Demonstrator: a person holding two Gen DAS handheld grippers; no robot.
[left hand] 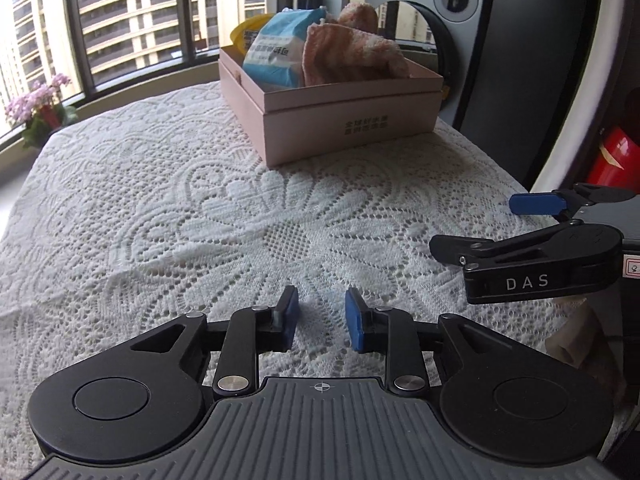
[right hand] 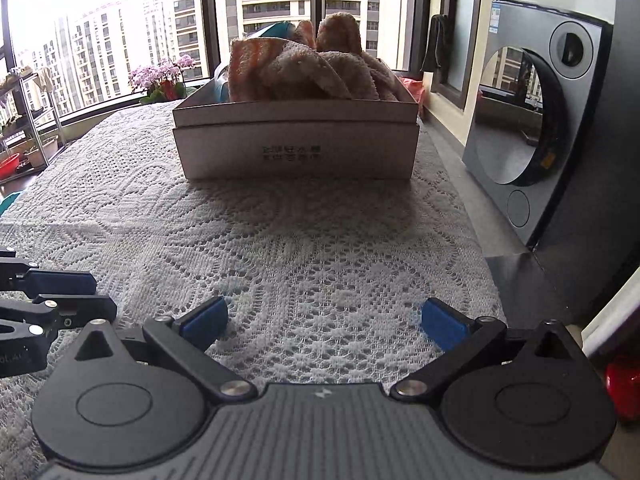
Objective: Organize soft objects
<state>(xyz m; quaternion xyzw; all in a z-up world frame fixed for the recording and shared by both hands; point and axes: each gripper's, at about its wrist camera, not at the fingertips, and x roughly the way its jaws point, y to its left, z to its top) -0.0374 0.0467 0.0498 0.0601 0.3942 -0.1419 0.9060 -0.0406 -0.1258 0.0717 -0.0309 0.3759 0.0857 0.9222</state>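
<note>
The left tongs [left hand: 321, 318] sit low over the lace-covered table [left hand: 160, 200], their 2 blue pads partly apart with only cloth showing between them; they hold nothing. To their right, side by side and a little apart, the right tongs [right hand: 324, 322] are spread wide, also empty, pads just above the lace.

No loose soft thing lies on the table between the tongs and the pink box [left hand: 344, 120]. The box stands at the far end, straight ahead of the right tongs and ahead and to the right of the left tongs, well apart from both. Inside it, going left to right in the left wrist view, are a yellow packet [left hand: 242, 34], a blue-and-white soft pack [left hand: 276, 56] standing upright, and peach-striped towels [left hand: 352, 56] heaped above the rim.

The box's printed long wall [right hand: 296, 152] faces the right tongs squarely, so its long axis runs across their line of reach. Judging by this, the right tongs have the straighter path to the towels, which fill the near right part; the left tongs would have to angle rightward. With everything soft apparently already boxed, the task looks close to finished.
</note>
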